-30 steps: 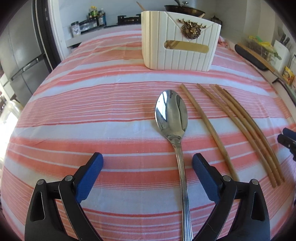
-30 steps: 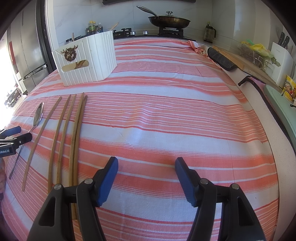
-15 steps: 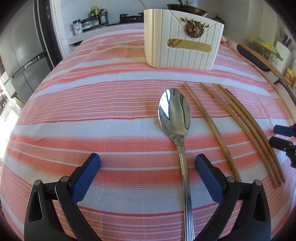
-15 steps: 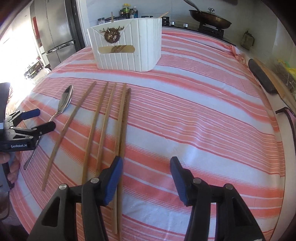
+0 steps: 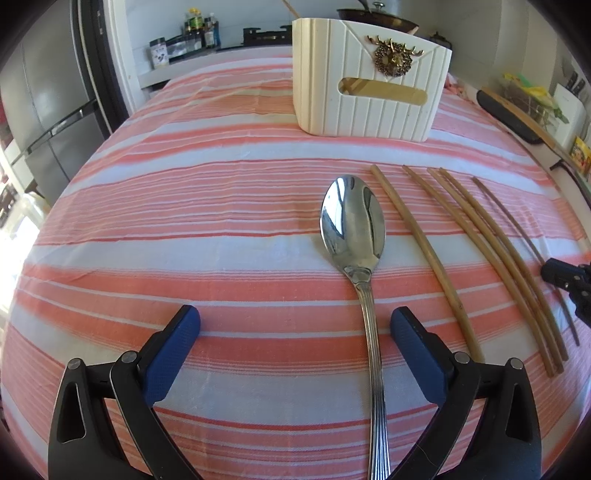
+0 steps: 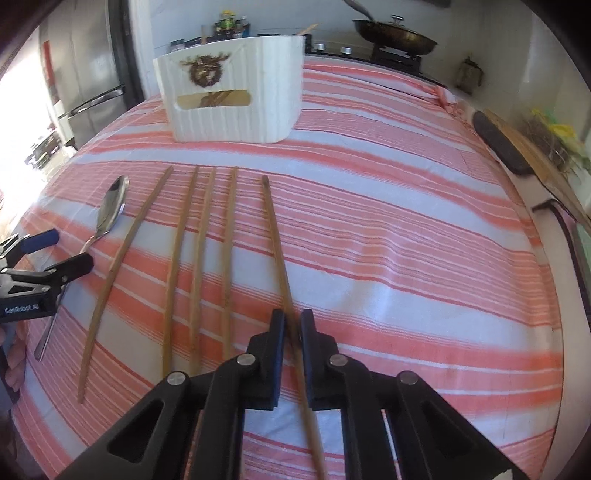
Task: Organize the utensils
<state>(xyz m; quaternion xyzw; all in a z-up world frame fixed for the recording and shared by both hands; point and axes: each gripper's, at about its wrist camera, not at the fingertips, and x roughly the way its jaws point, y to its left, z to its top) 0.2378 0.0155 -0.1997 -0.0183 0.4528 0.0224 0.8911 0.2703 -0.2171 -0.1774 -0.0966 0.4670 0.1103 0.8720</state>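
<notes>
A steel spoon (image 5: 352, 225) lies on the striped cloth, its handle running between the fingers of my open left gripper (image 5: 294, 317), which touches nothing. To its right lie several wooden chopsticks (image 5: 424, 243). The rightmost chopstick (image 6: 275, 236) sits apart from the others, and my right gripper (image 6: 293, 325) is closing on its near end, pads pressed against it. The white ribbed utensil holder (image 6: 236, 99) with a gold stag emblem stands behind them. The right wrist view also catches the spoon (image 6: 110, 206) and the left gripper (image 6: 70, 249) at the left.
A striped tablecloth (image 5: 184, 206) covers the table. Behind it are a fridge (image 5: 44, 110), spice jars (image 5: 192, 33) and a pan on the stove (image 6: 395, 35). A black tray and wooden board (image 6: 506, 147) line the right edge. Part of a hand (image 6: 14, 365) shows at the lower left.
My right gripper moved left to the chopsticks and shut on the rightmost one, which now lies apart from the rest. The left gripper and spoon stayed put.
</notes>
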